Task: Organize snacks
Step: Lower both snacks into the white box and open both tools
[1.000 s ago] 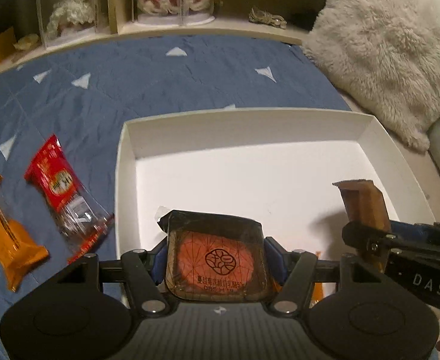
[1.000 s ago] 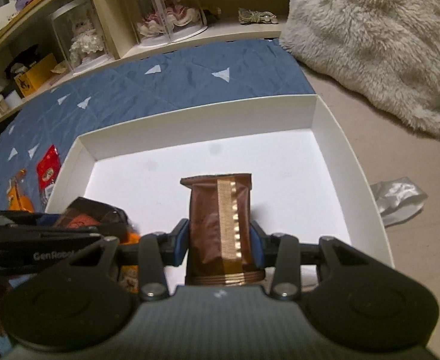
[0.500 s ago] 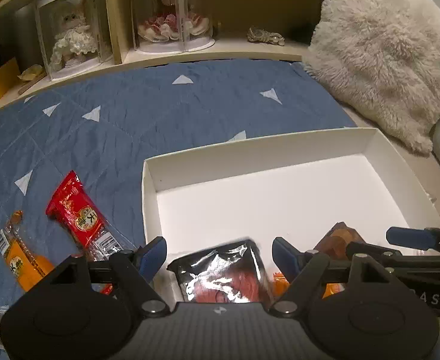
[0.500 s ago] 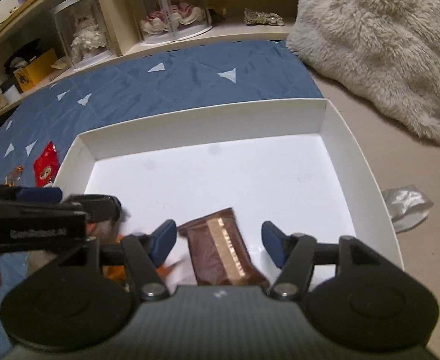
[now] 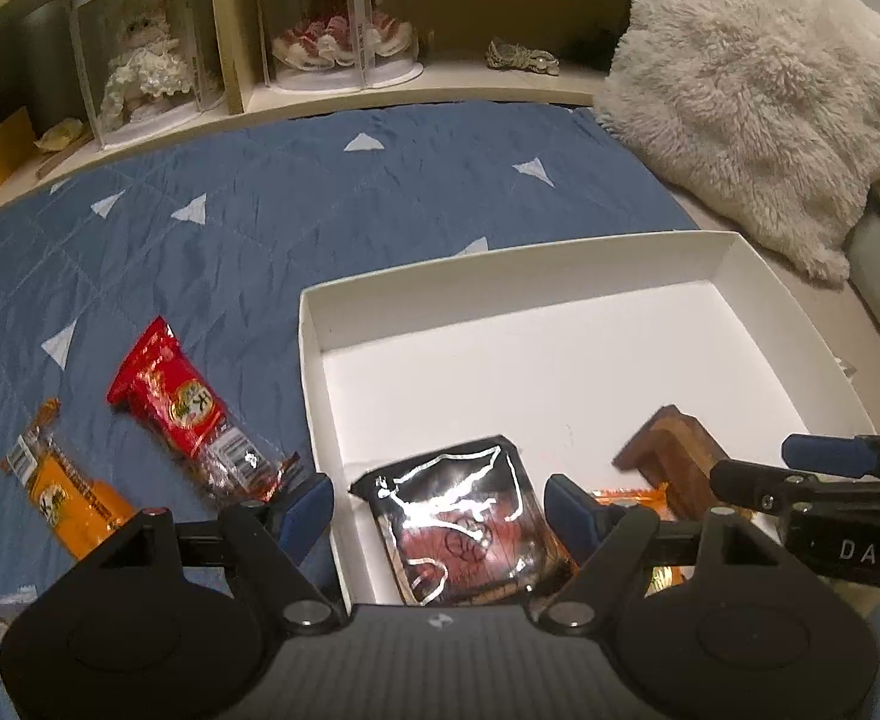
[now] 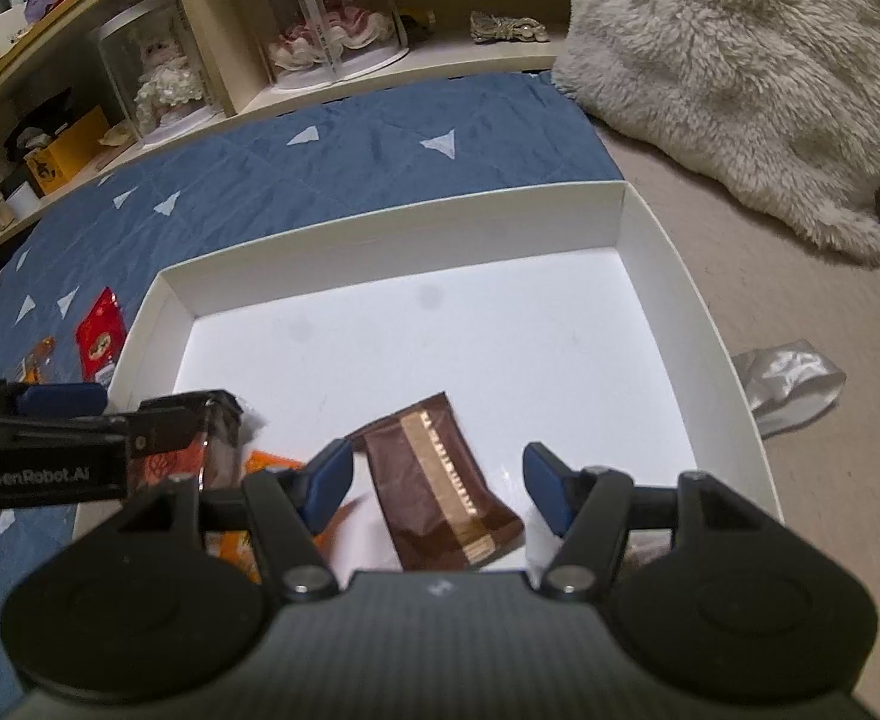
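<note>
Left gripper (image 5: 439,510) jaws spread wide, gripping nothing; black pack (image 5: 467,525) lies between them on the box (image 5: 314,372) floor, near the front-left corner. Right gripper (image 6: 440,477) jaws also wide apart; brown pack (image 6: 440,474) lies flat between them in the box's front part, touching neither finger. Orange pack (image 5: 626,495) sits between black and brown ones. Left of the box on the blue quilt (image 5: 320,192): red pack (image 5: 182,408), orange bar (image 5: 68,498). Silver wrapper (image 6: 788,378) right of the box. Fluffy pillow (image 5: 758,90) beyond.
</note>
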`<action>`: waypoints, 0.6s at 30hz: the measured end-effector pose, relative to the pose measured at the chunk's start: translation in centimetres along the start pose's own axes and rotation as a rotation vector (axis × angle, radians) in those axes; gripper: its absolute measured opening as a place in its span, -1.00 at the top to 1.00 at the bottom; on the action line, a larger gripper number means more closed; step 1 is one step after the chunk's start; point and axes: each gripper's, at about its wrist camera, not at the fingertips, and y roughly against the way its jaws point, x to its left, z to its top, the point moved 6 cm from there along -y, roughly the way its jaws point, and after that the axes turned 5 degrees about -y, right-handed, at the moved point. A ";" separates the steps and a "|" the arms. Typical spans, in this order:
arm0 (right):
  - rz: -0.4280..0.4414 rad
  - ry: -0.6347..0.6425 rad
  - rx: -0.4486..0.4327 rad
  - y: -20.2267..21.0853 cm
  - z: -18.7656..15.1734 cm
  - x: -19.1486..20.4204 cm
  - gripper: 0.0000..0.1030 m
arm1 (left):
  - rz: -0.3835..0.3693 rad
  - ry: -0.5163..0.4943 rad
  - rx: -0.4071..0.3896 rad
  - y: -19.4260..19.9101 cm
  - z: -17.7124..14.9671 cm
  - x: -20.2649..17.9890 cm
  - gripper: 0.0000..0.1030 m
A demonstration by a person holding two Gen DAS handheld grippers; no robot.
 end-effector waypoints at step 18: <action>-0.034 -0.007 -0.050 6.2 -2.0 0.4 -0.39 | -0.029 0.002 0.009 5.0 -2.3 1.1 -0.52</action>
